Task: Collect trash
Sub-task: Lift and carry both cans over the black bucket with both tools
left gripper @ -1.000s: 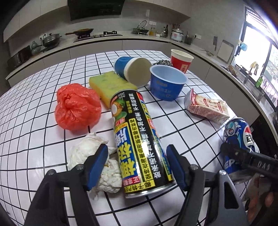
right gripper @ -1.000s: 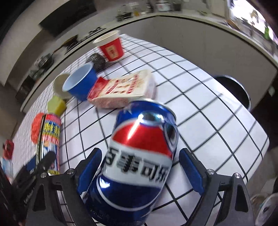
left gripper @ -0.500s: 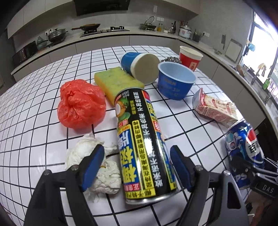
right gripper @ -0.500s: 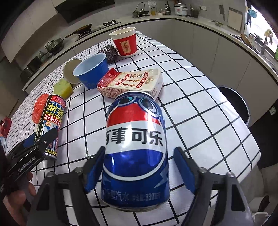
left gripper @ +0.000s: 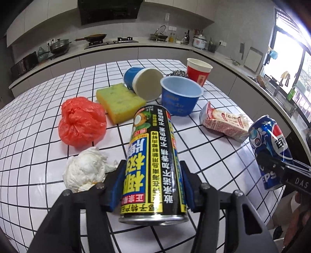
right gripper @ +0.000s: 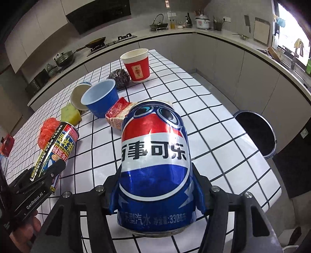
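A long grey kitchen counter (left gripper: 136,48) curves around the back and right of the room, with a black range hood (left gripper: 109,9) above a gas hob (left gripper: 113,41) that carries a frying pan (left gripper: 95,37). To the left of the hob sits a lidded pot (left gripper: 59,45), and further right stand a kettle (left gripper: 161,35), a white rice cooker (left gripper: 200,41) and a chopping board (left gripper: 253,61) leaning against the wall. A bright window (left gripper: 287,64) fills the right side.
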Tool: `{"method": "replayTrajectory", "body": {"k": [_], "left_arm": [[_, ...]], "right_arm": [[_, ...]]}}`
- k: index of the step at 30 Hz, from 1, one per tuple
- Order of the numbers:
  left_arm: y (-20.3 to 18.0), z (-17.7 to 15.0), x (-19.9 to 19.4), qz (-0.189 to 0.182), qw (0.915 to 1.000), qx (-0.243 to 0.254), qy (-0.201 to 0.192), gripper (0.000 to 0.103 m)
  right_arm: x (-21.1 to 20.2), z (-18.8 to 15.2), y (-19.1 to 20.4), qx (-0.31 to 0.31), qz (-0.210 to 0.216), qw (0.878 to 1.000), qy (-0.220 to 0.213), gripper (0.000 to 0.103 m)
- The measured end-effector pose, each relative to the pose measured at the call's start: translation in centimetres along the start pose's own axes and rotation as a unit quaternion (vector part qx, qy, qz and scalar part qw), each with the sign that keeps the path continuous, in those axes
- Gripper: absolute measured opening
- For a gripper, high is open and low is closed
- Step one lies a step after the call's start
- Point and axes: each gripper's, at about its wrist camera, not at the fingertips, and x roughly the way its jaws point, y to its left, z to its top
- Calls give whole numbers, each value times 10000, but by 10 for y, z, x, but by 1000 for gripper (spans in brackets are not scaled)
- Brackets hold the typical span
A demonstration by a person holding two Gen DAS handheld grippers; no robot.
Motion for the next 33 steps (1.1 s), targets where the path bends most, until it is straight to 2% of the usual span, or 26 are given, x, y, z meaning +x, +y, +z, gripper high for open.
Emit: {"method": "replayTrajectory", "body": {"k": [9,17,23,33], "left_arm": [[-26,12,-13,71,9995,32,-300,54],[-80,23,-7,136,9989,33,-441,54],[-157,36,17,129,9983,11,-573,54],[-304,51,65,4,9993,-30,-385,54]], "right_arm": [[-16,11,-19,-53,84,9997,-216,63],[-21,31,-65,-171,307,9984,-436,63],[-20,54,-151,-238,381,9969,-641,63],[1,97,-323,-493,380,9972,-425,63]]}}
